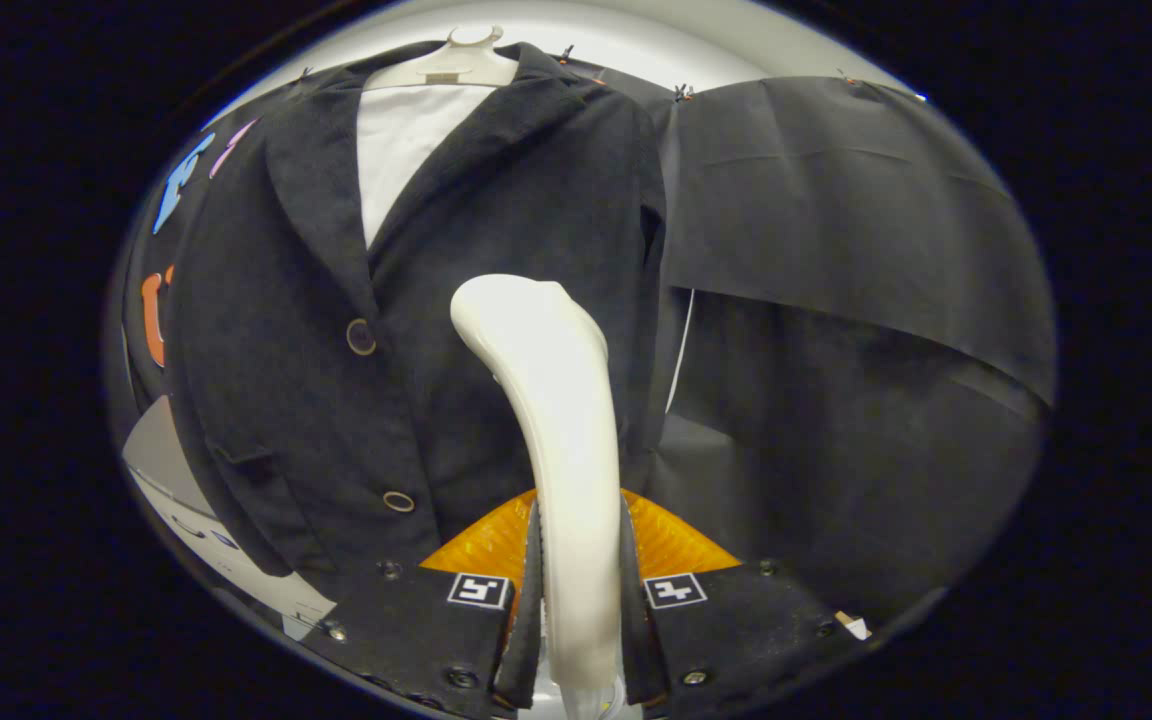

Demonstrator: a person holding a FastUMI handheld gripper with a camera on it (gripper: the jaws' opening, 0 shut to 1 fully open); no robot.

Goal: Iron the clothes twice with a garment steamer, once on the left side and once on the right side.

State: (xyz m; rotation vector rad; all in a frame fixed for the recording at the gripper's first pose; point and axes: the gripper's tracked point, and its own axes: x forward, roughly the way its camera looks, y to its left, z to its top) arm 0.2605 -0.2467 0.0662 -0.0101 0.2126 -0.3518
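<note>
A dark jacket (496, 220) hangs on a pale hanger (456, 62) over a white shirt (406, 140), straight ahead of me. It has two round buttons (361, 337) down its front. My gripper (579, 590) is shut on the handle of a cream garment steamer (556, 400), both fingers pressing its sides. The steamer rises from between the fingers and its curved head lies against the jacket's right front panel, about level with the upper button. The steamer's face is hidden against the cloth.
Black cloth (836, 250) hangs to the right of the jacket as the booth's wall. A white cord (681, 350) runs down beside the jacket's right edge. A pale box or unit (186, 500) stands at the lower left below the jacket's hem.
</note>
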